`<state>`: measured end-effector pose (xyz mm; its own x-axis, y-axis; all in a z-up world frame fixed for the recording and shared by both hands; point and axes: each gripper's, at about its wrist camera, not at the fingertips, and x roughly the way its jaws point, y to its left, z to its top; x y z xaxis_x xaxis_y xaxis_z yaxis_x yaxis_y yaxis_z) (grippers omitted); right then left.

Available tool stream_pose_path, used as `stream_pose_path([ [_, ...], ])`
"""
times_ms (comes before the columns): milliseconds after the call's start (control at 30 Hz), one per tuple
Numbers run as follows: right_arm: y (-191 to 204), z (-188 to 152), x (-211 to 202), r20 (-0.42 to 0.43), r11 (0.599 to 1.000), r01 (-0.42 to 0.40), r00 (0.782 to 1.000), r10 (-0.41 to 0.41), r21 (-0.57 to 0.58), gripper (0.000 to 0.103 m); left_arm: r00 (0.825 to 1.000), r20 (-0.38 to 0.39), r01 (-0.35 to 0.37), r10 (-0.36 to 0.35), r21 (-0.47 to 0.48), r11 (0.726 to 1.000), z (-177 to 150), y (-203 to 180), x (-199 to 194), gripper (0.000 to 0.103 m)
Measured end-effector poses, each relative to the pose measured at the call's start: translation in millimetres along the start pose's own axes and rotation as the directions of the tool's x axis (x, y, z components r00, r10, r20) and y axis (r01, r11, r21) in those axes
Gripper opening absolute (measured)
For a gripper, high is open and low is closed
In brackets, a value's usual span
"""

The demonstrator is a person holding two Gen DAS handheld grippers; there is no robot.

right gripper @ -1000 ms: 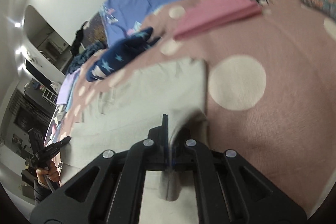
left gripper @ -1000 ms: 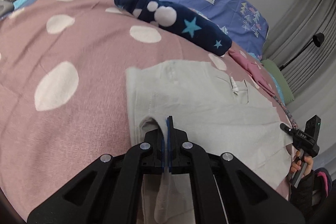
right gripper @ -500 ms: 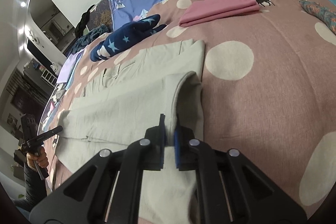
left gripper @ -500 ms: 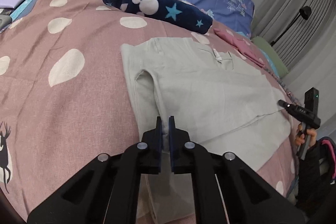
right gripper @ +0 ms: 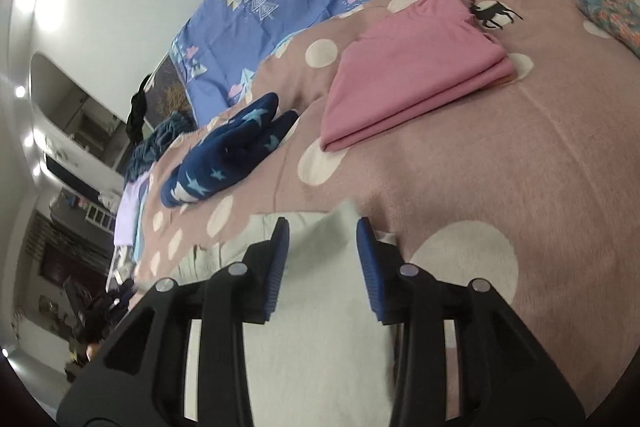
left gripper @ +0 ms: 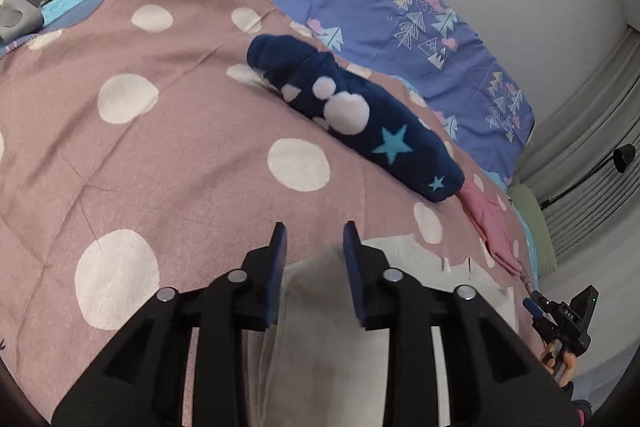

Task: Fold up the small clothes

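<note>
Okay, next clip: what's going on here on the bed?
A person with tongs in each hand is folding a pale grey garment on the dotted pink bedspread. Both the left tongs and right tongs have just been opening, with nothing gripped; the garment lies below them. A folded pink top and navy star garment lie beyond.

Landmark = navy star garment (left gripper: pixel 360 131), lying across the bed (left gripper: pixel 120 155).

- Near side of it, twd left gripper (left gripper: pixel 314 247): open bedspread, nothing raised; left gripper jaws have just been opening, apart now, pale grey garment (left gripper: pixel 400 283) flat below them, not pinched.
- Left of it: bare spotted cover, wide lane.
- Far side: blue pillow (left gripper: pixel 420 39) close behind, tight.
- Right end: folded pink garment (right gripper: pixel 408 75) just beside, low stack.
- Right gripper (right gripper: pixel 322 247) jaws have also just been opening; grey cloth under them, loose; bare cover to its right.
</note>
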<state>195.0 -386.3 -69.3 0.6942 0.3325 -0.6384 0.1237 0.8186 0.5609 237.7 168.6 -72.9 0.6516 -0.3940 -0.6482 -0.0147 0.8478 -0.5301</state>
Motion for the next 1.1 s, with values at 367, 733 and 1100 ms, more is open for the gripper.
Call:
stream_pose_path([
  [367, 12.0, 15.4, 44.1, -0.062, 0.970, 0.132, 0.987, -0.147, -0.203, 0.037, 0.989, -0.110, -0.078, 0.104, 0.215, 0.974, -4.9, -11.4, 50.0, 0.034],
  [733, 33.6, 29.1, 7.8, 0.077, 0.965, 0.083, 0.995, -0.066, -0.249, 0.004, 0.999, 0.036, -0.044, 0.034, 0.312, 0.949, 9.0, -41.5, 11.2, 0.007],
  [1100, 3.9, 20.7, 47.6, -0.021, 0.977, 0.141, 0.989, -0.146, -0.160, 0.014, 0.971, -0.033, -0.211, 0.238, 0.352, 0.912, 1.2, -27.6, 59.9, 0.015],
])
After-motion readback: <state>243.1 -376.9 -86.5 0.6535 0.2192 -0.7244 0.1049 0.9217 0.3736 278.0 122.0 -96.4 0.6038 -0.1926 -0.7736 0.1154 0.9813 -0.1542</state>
